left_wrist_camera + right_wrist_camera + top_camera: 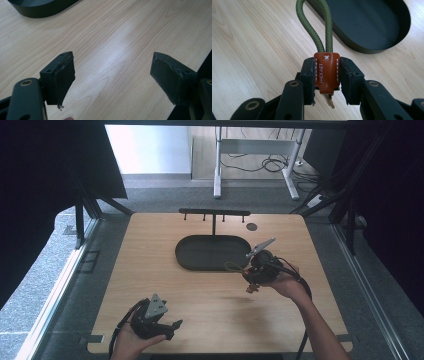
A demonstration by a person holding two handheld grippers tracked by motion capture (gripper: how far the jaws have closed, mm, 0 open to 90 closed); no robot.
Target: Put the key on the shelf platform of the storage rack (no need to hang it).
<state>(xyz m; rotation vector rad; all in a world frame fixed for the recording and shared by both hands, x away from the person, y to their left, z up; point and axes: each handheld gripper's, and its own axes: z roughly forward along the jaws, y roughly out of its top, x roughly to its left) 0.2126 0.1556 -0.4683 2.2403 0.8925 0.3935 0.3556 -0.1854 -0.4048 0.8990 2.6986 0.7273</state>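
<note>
Key fob [326, 72]: brown leather tab on a green cord loop [315, 22], clamped between the jaws of the right hand-held gripper [327, 75], held above the desk [150, 270] just beside the dark oval tray [212, 252]. Left hand-held gripper [113, 75]: jaws spread apart, grasping nothing, low over the desk's near edge.
</note>
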